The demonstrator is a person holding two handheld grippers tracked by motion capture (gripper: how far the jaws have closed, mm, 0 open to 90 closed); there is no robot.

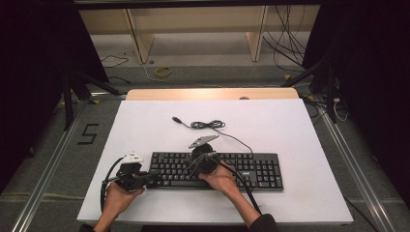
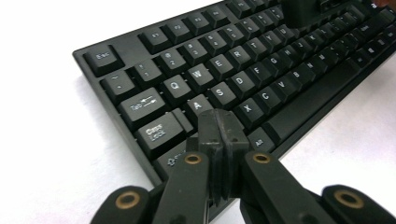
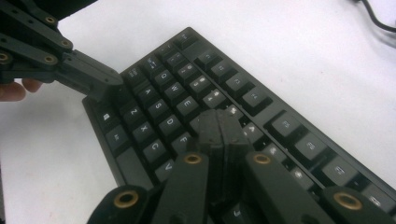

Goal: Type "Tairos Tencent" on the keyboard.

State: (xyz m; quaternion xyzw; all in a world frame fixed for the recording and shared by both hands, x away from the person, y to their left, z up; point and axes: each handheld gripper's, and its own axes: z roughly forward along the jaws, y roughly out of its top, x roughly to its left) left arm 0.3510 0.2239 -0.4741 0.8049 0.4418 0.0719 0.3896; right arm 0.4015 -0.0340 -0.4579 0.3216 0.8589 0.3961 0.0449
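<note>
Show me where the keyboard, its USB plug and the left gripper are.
keyboard (image 1: 251,170): high view, on the keys right of the middle.
USB plug (image 1: 177,119): high view, on the plug at the cable's free end.
left gripper (image 2: 219,122): left gripper view, at the tips of its shut jaws, over the keys.

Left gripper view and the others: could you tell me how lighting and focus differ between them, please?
High view: white table bright, surroundings dark. Left gripper view: table glares white; keyboard legends near the left gripper sharp, far keys soft. Right gripper view: dimmer, legends smeared beside the right gripper.
</note>
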